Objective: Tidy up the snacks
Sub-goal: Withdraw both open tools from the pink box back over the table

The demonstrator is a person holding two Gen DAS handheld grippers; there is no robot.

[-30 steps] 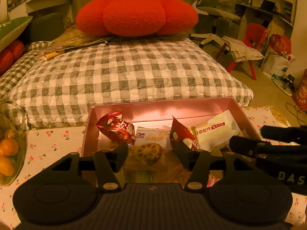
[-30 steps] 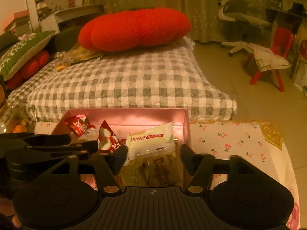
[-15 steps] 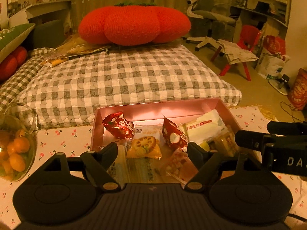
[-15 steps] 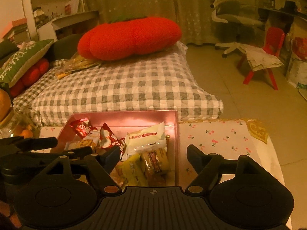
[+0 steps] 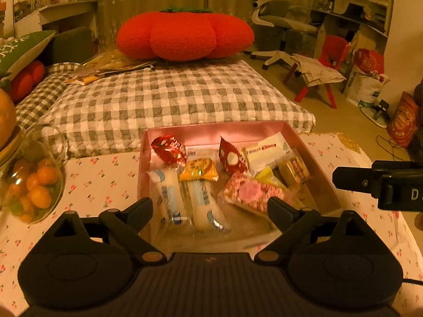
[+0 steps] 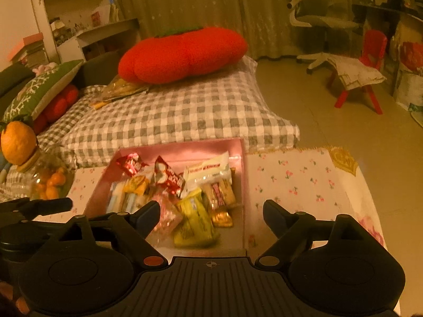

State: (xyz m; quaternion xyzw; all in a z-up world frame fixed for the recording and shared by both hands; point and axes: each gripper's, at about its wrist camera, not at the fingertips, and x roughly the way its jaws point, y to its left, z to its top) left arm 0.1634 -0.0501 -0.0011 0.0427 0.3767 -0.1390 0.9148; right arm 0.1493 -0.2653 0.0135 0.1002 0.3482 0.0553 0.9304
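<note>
Now both the left gripper (image 5: 210,207) and right gripper (image 6: 211,211) have spread their fingers, released, farther above the pink box (image 5: 314,155).

I count one pink box (image 5: 314,158) on the counter (image 5: 105,185), near its far edge. Inside the pink box: two red packets (image 5: 169,149), two white-and-blue sachets (image 5: 169,198), one orange cracker packet (image 5: 198,170), one white packet (image 5: 267,152), one pink speckled packet (image 5: 253,191), one yellow packet (image 6: 194,222), one tan bar (image 6: 220,191). At the counter's left edge, one glass jar (image 5: 37,182); oranges inside it too crowded to count. One large orange (image 6: 17,138) sits atop it.
</note>
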